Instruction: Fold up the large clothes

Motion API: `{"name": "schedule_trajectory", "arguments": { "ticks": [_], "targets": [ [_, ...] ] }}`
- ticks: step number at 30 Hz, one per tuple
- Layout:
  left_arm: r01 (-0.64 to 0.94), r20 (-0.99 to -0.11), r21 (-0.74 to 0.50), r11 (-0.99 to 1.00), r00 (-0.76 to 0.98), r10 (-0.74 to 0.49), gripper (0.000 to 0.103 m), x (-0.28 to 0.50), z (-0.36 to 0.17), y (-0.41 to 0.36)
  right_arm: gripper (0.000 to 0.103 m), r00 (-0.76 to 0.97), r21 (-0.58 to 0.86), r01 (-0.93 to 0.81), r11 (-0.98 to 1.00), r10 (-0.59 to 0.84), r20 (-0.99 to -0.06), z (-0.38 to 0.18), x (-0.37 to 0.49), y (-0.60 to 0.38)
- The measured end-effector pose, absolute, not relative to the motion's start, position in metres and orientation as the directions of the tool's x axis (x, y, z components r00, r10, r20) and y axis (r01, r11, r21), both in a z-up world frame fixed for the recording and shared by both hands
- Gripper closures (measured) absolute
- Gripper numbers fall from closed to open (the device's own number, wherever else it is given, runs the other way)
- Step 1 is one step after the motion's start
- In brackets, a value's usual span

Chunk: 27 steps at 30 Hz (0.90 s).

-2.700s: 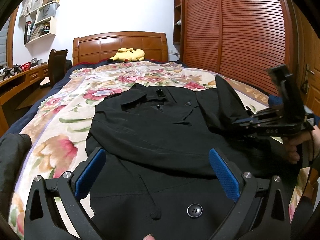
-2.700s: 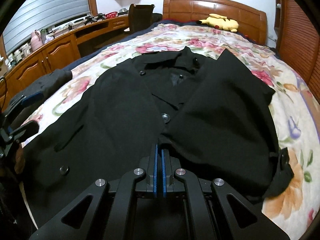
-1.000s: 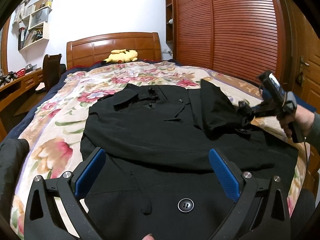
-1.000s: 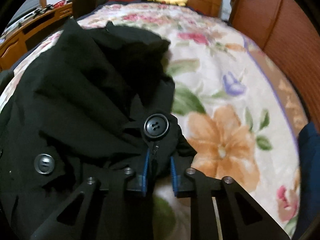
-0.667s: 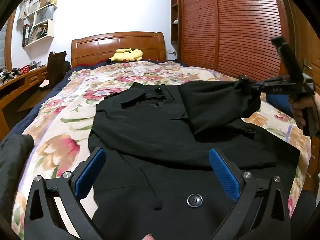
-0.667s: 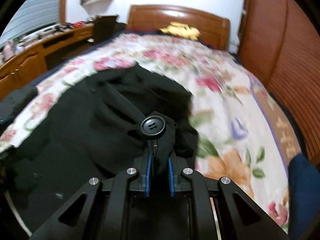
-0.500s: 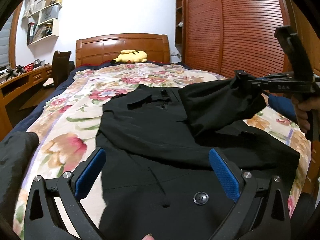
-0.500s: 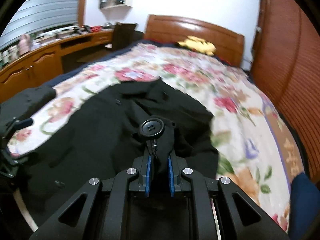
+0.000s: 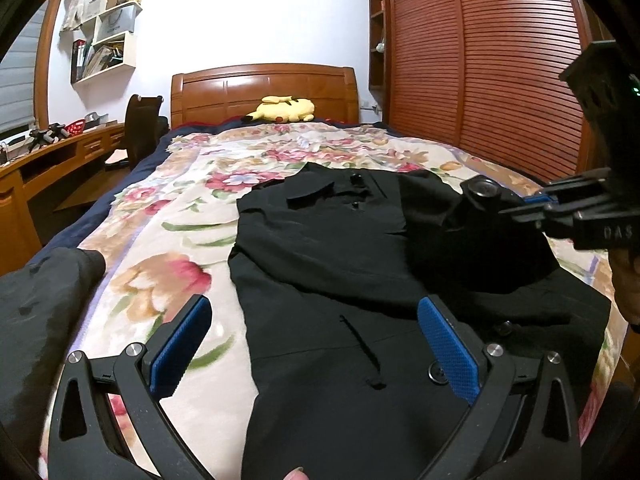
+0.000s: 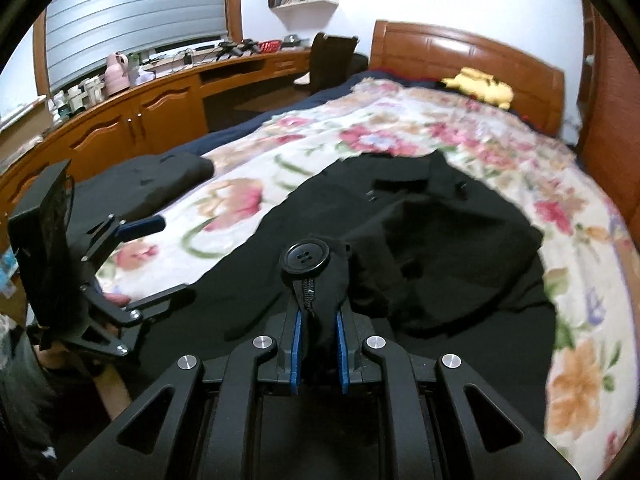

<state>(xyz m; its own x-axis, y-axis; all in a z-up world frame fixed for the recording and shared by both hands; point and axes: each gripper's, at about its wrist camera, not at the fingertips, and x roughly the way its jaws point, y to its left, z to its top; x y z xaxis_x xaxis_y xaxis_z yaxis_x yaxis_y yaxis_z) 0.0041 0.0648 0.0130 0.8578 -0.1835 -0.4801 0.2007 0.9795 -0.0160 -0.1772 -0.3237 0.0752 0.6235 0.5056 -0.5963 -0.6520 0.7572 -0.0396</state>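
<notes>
A large black coat (image 9: pixel 340 264) lies spread on the floral bed, collar toward the headboard; it also shows in the right wrist view (image 10: pixel 420 256). My right gripper (image 10: pixel 318 320) is shut on the coat's sleeve cuff, just below a big black button (image 10: pixel 305 259), and holds it above the coat's body. In the left wrist view the right gripper (image 9: pixel 536 200) comes in from the right with the lifted sleeve (image 9: pixel 472 236) hanging from it. My left gripper (image 9: pixel 316 344) is open and empty over the coat's lower left part; it also shows in the right wrist view (image 10: pixel 148 256).
A floral bedspread (image 9: pixel 176 216) covers the bed. A second dark garment (image 9: pixel 36 292) lies at the bed's left edge. A yellow plush toy (image 9: pixel 282 109) lies by the wooden headboard (image 9: pixel 264 88). A desk (image 10: pixel 160 96) and a chair (image 10: pixel 332 60) stand left, a slatted wardrobe (image 9: pixel 480 80) right.
My right gripper closed on the sleeve cuff, lifted it off the bed's right side and carried it left over the coat's body. My left gripper stayed open and shifted slightly left.
</notes>
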Motion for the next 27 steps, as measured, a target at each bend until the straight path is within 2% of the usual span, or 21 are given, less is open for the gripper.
{"name": "schedule_trajectory", "arguments": {
  "ticks": [4, 8, 9, 17, 27],
  "targets": [
    [0.2, -0.482, -0.014, 0.98, 0.857, -0.182, 0.0, 0.005, 0.012, 0.065, 0.076, 0.646, -0.082, -0.652, 0.754, 0.496, -0.58, 0.084, -0.19, -0.318],
    [0.2, -0.482, -0.017, 0.98, 0.857, -0.183, 0.0, 0.004, 0.012, 0.066, 0.049, 0.646, -0.056, -0.656, 0.752, 0.522, -0.556, 0.089, -0.185, -0.324],
    [0.2, -0.482, -0.015, 0.98, 0.857, -0.183, 0.0, 0.005, 0.012, 0.066, 0.046, 0.646, -0.05, -0.658, 0.751, 0.528, -0.551, 0.088, -0.187, -0.326],
    [0.217, -0.488, 0.004, 0.976, 0.853, -0.187, 0.0, 0.007, 0.009, 0.058, 0.046, 0.707, -0.066, -0.592, 0.803, 0.478, -0.522, 0.081, -0.197, -0.349],
    [0.228, -0.532, 0.037, 0.973, 0.829, -0.175, 0.0, 0.011, -0.002, 0.046, 0.046, 0.758, -0.098, -0.438, 0.894, 0.308, -0.575, 0.03, -0.181, -0.385]
  ]
}}
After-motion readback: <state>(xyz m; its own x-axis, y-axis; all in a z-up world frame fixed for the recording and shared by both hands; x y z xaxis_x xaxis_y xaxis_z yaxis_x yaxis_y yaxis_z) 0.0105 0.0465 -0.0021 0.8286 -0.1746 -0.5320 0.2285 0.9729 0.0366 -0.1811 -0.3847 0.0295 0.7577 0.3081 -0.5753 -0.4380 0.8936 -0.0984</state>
